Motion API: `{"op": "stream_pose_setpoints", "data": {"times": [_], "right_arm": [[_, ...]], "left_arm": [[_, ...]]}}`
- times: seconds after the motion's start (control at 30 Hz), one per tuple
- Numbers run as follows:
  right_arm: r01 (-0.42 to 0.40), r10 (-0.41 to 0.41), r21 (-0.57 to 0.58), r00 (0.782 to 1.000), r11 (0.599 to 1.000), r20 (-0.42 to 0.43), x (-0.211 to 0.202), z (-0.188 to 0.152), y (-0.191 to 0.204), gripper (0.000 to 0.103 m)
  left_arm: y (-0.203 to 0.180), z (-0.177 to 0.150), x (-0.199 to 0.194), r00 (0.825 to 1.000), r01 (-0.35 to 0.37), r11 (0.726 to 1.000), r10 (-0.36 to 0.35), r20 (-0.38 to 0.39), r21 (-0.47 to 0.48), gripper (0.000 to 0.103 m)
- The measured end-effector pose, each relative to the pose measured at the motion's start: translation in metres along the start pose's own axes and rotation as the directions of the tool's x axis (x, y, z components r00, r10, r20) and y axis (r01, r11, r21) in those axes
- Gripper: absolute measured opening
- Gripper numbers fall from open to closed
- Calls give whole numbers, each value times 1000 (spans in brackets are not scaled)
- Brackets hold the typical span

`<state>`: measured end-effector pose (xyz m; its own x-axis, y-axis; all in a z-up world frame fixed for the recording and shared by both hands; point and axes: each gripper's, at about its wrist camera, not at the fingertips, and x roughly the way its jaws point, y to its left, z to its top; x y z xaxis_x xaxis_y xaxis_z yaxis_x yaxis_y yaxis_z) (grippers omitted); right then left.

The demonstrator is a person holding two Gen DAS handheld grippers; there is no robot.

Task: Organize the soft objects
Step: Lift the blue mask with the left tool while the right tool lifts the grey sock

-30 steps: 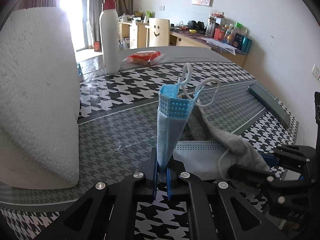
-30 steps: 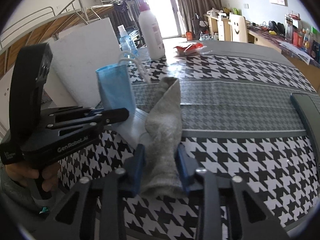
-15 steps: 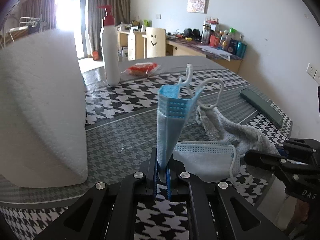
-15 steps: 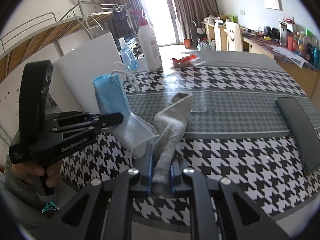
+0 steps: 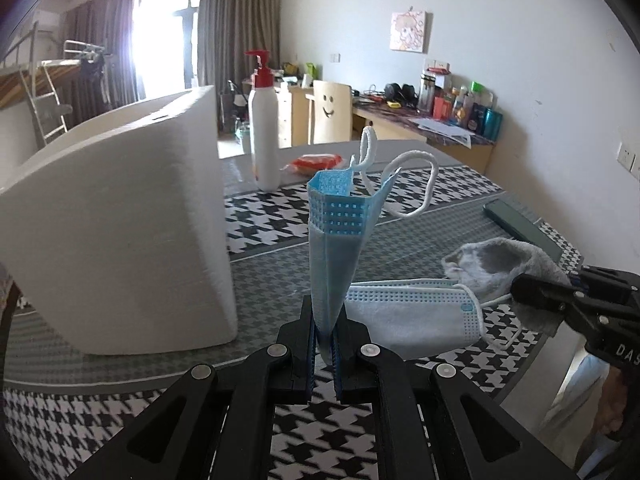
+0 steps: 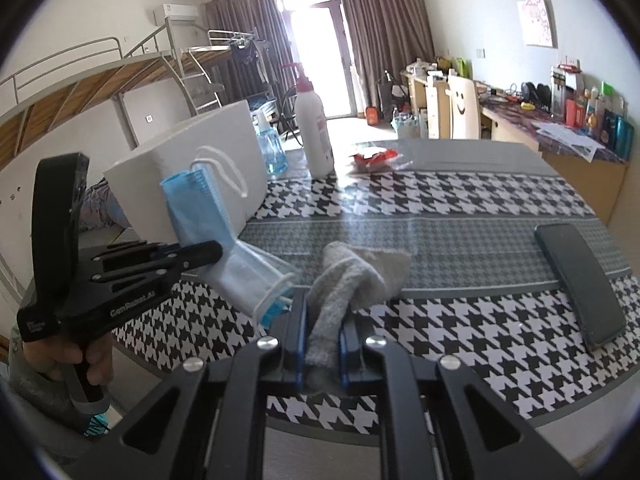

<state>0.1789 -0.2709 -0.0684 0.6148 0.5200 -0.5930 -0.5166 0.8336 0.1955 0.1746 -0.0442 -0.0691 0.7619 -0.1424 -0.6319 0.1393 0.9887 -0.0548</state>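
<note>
My left gripper (image 5: 325,354) is shut on a folded blue face mask (image 5: 338,240), held upright with its white ear loops on top; the mask also shows in the right wrist view (image 6: 196,208). A second, pale blue mask (image 5: 412,316) lies flat on the houndstooth table (image 5: 440,192) just right of it. My right gripper (image 6: 323,354) is shut on a grey sock (image 6: 348,280), lifted a little, its free end drooping onto the table. The sock also shows in the left wrist view (image 5: 504,264), beside the right gripper (image 5: 560,300).
A large white foam block (image 5: 120,232) stands on the left. A white pump bottle (image 5: 264,140) and a red packet (image 5: 316,160) sit at the back. A blue spray bottle (image 6: 270,148) stands behind the block. A dark phone (image 6: 580,280) lies at right.
Both grippers have pulled back toward the table's front edge. The right gripper closed on the sock and drew it off the pale mask. The blue mask stays held.
</note>
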Motion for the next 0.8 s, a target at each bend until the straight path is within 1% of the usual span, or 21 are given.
{"op": "stream_pose_setpoints", "data": {"times": [0.23,0.3,0.4,0.47,0.57,0.8], "right_arm": [[12,-12,14,1000,1000,25,-5,3,-2,16],[19,-19,21,999,1000,25,-5,3,-4,16],[7,-8,41,1000,999,27,-6,2,-7,16],[22,-23,46,999,999,25,-5,2,-11,16],[31,-33,55,999,998,23,-4,3,-14,16],[52,-53,23,998,998,38,-5,6,-4,16]], "left_arm": [[8,-3,-9,1000,-26,1000,26,17,-11,7],[11,-3,-10,999,-36,999,36,22,-14,7],[18,-4,-13,998,-52,998,54,31,-34,7],[20,-4,-14,998,-60,997,62,33,-39,7],[20,-2,-16,998,-53,998,55,37,-36,7],[17,0,-21,997,-47,999,48,55,-25,7]]}}
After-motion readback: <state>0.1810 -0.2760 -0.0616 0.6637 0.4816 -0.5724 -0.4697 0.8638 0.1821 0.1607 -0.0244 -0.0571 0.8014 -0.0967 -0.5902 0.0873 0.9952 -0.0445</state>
